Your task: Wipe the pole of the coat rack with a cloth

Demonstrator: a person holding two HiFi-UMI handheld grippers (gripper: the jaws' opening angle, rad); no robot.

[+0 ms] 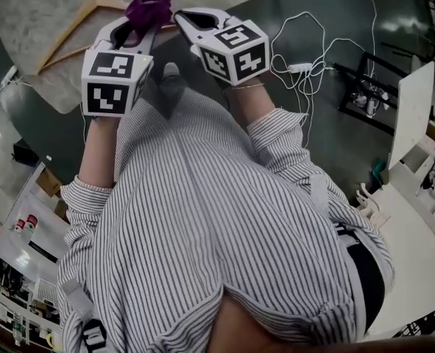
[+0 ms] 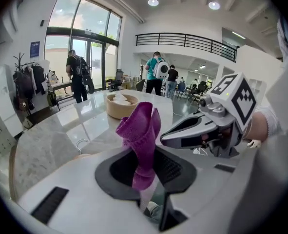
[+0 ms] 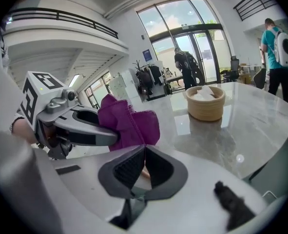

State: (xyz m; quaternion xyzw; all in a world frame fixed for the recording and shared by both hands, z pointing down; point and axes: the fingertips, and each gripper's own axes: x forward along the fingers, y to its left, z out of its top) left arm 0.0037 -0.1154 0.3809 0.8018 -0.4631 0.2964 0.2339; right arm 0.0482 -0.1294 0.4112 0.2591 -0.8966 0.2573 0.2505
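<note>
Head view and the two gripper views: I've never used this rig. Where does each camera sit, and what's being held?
There is no robot. A person in a striped shirt holds a two-jaw gripper in each hand. The head view looks steeply down from their head. Each gripper view rides on one gripper and looks along its jaws. The left gripper is shut on a purple cloth. The right gripper is shut and holds nothing. On the marble table are a wooden hanger and a round bowl.
</note>
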